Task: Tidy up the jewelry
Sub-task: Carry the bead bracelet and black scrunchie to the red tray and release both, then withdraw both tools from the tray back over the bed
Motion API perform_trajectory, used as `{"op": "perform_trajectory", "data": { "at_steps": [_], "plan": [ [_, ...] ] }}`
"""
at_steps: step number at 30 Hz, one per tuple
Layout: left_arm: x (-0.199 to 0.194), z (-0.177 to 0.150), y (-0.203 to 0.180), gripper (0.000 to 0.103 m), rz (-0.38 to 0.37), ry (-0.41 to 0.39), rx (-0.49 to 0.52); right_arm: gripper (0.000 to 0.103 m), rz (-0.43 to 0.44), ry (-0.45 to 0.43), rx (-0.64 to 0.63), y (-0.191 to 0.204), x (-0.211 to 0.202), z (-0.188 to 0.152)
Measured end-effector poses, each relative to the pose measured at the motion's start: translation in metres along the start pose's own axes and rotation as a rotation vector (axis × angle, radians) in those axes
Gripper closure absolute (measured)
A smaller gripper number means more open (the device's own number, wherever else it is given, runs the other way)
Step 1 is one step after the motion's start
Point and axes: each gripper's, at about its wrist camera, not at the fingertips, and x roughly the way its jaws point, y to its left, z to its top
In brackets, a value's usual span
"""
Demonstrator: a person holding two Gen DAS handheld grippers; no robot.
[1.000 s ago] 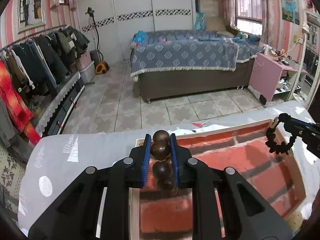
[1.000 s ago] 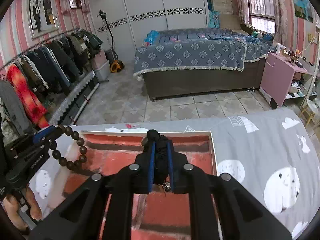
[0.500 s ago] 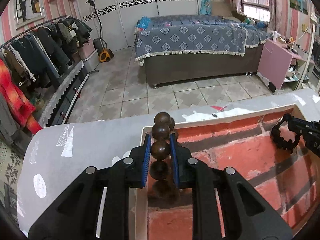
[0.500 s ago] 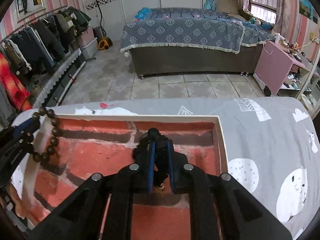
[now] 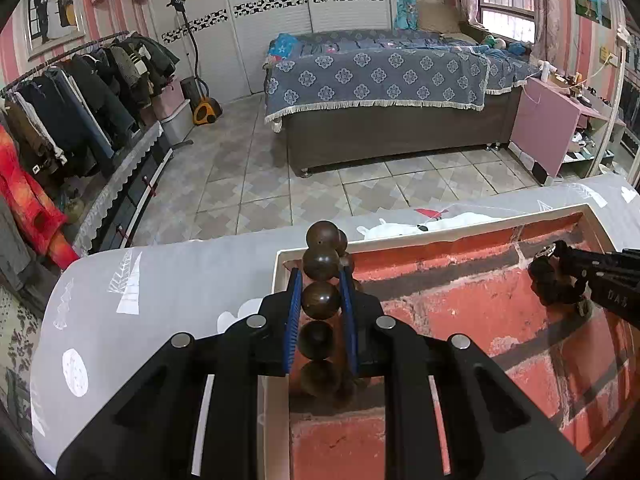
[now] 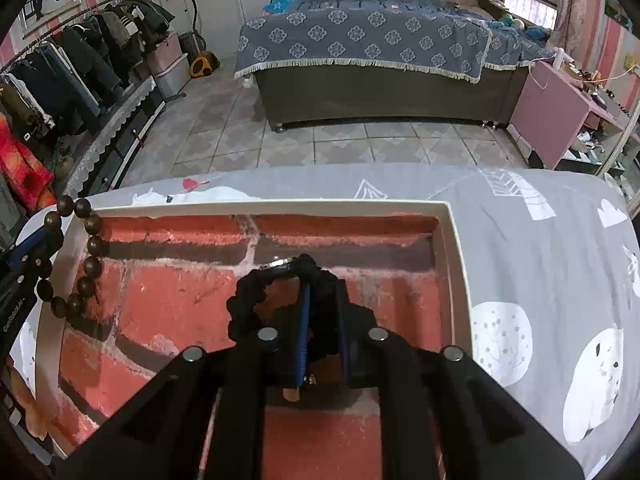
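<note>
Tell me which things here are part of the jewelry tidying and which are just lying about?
Part of the job:
- brown wooden bead bracelet, clamped in left tool
- black braided bracelet, clamped in right tool
- white-rimmed tray with brick-pattern lining

Just lying about:
- grey patterned cloth
- bed
- clothes rack

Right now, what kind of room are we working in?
Most likely a home bedroom: a bed with a blue patterned cover, a loaded clothes rack, and white wardrobe doors along the far wall.
</note>
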Motion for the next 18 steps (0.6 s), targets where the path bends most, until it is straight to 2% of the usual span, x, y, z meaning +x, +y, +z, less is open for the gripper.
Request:
{"op": "perform_trajectory", "data": {
  "at_steps": [4, 6, 8, 16, 18],
  "plan": [
    [0.001, -0.001, 0.001, 0.085, 0.004, 0.007, -0.006, 0.086, 0.000, 0.001, -0.012, 0.004, 0.000, -0.001],
    [0.000, -0.003, 0.000, 0.085, 0.007, 0.012, 0.002, 0.062, -0.008, -0.010, -0.022, 0.006, -0.003, -0.002],
    [-0.002, -0.004, -0.001, 0.085, 0.010, 0.009, 0.008, 0.050, -0.002, -0.025, -0.025, 0.006, -0.009, -0.003],
    [-0.017, -0.010, 0.008, 0.076, -0.041, 0.008, -0.020, 0.044, 0.026, -0.098, 0.040, -0.016, -0.045, -0.008],
    [-0.027, -0.011, 0.014, 0.064, -0.041, -0.009, -0.033, 0.043, 0.035, -0.126, 0.045, -0.019, -0.057, -0.011]
  ]
}}
